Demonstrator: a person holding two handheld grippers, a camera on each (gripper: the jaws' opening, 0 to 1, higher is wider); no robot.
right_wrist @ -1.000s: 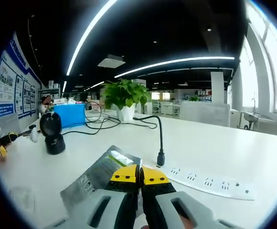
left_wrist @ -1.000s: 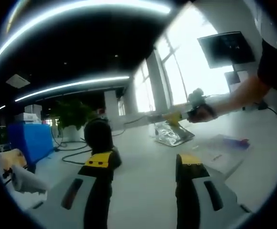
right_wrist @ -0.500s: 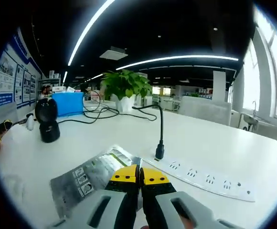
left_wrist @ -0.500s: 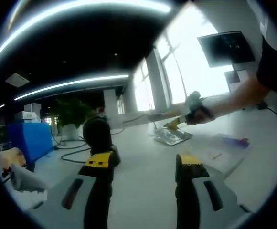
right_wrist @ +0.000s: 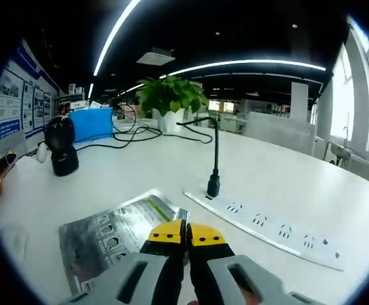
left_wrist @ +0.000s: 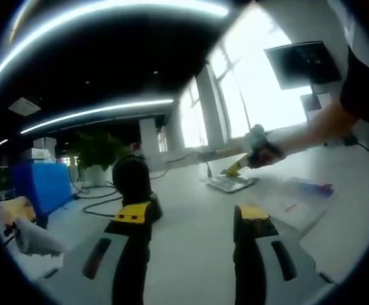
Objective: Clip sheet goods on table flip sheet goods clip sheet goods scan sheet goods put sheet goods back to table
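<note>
A: Where is the silver packet (right_wrist: 118,232)?
B: Low over the bench (right_wrist: 280,184), at ten o'clock from the right gripper (right_wrist: 186,234). Its fingers pinch one edge, probably to lay it flat.
A: The left gripper (left_wrist: 194,219)?
B: Fingers apart, holding nothing.

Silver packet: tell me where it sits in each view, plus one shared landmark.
Left gripper view: silver packet right of centre, at the right gripper.
Right gripper view: silver packet lower left, by the closed jaws.
Shared landmark: black scanner on the table.
</note>
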